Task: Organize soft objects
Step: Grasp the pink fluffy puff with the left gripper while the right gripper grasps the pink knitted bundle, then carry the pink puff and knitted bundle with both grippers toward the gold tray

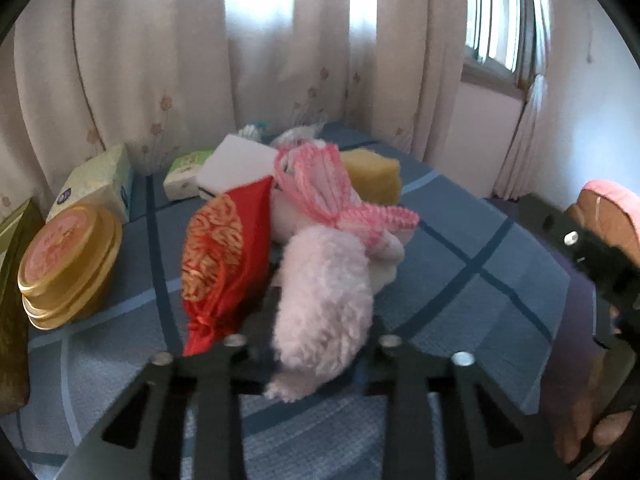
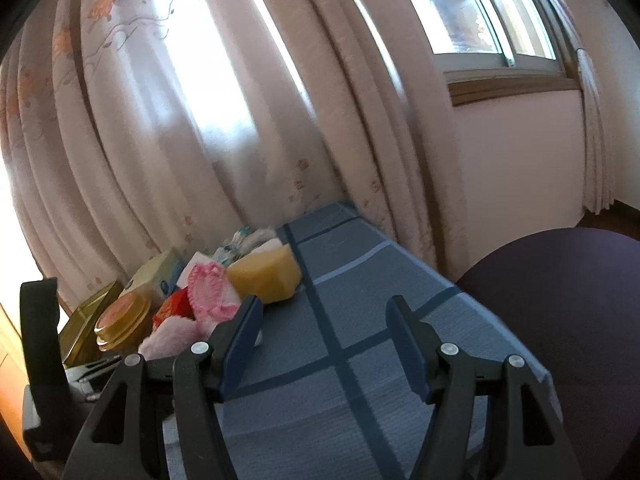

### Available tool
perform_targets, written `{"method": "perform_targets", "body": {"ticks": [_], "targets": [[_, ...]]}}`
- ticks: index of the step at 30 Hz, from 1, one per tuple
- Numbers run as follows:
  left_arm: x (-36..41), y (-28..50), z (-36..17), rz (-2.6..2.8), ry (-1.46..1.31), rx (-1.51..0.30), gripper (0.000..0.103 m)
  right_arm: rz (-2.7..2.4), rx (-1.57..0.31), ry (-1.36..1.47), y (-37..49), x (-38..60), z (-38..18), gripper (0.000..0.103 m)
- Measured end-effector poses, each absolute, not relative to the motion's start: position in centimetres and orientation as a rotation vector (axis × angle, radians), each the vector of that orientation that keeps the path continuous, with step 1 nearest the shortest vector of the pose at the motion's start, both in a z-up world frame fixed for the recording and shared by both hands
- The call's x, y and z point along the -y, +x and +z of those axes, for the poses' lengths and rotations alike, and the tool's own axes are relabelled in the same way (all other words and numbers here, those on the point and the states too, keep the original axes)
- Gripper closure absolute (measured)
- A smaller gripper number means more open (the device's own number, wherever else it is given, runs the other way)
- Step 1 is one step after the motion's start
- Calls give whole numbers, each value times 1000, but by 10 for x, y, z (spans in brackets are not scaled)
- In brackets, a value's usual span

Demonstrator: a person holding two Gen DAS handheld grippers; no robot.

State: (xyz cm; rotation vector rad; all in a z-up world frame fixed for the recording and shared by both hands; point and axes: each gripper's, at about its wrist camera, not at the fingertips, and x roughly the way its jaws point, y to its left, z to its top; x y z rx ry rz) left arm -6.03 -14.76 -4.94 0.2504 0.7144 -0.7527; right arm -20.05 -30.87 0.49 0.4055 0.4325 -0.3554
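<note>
A fluffy pale pink plush toy (image 1: pixel 324 300) with a pink knitted scarf (image 1: pixel 320 188) lies on the blue checked cloth (image 1: pixel 460 280). My left gripper (image 1: pixel 320 320) is shut on its near end; the plush hides the fingertips. A red embroidered pouch (image 1: pixel 220 256) leans against the toy's left side. Behind them sit a yellow sponge (image 1: pixel 372 178) and a white block (image 1: pixel 236 172). My right gripper (image 2: pixel 324 320) stands open over bare cloth with nothing between its blue pads. The sponge (image 2: pixel 264 276) and the plush (image 2: pixel 172 338) lie to its left.
Stacked gold tins (image 1: pixel 68 264), a tissue box (image 1: pixel 96 184) and a small green box (image 1: pixel 184 172) line the left side. Curtains (image 1: pixel 160 60) hang close behind the table. A dark purple round seat (image 2: pixel 560 320) stands off the table's right edge.
</note>
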Motion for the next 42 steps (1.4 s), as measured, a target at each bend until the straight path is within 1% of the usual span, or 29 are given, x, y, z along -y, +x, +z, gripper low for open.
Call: {"method": "perform_targets", "body": {"ticks": [4, 11, 12, 14, 15, 22, 25, 26, 27, 28, 29, 30, 32, 36, 40, 42], "targets": [[121, -61, -39, -845, 140, -690, 83, -319, -444, 381, -195, 300, 7, 36], [79, -70, -24, -872, 70, -609, 83, -208, -491, 373, -170, 285, 10, 36], [75, -69, -20, -860, 65, -599, 83, -183, -504, 369, -163, 282, 11, 35], [67, -68, -14, -834, 59, -581, 83, -144, -555, 351, -141, 275, 9, 29], [63, -67, -11, -820, 53, -572, 83, -147, -580, 337, -132, 272, 7, 28], [41, -55, -8, -719, 50, -565, 83, -136, -783, 251, -71, 257, -19, 28], [36, -51, -11, -702, 49, -569, 83, -123, -841, 232, -60, 251, -28, 29], [35, -51, -12, -701, 46, -573, 83, -117, -846, 233, -58, 250, -29, 37], [33, -50, -13, -702, 39, -576, 83, -115, -851, 230, -57, 249, -30, 51], [32, -50, -14, -701, 36, -576, 83, -122, -860, 224, -56, 249, -32, 56], [31, -51, -15, -701, 31, -578, 83, -125, -864, 223, -57, 249, -33, 58], [29, -50, -16, -703, 25, -580, 83, -123, -856, 220, -58, 248, -32, 64], [27, -50, -16, -705, 18, -582, 83, -129, -831, 207, -64, 245, -29, 66], [23, -50, -18, -699, 17, -576, 83, -172, -750, 222, -92, 239, -15, 66], [16, -48, -17, -674, 4, -573, 83, -184, -590, 243, -126, 224, 12, 66], [9, -47, -15, -656, -6, -564, 83, -153, -540, 238, -128, 213, 19, 66]]}}
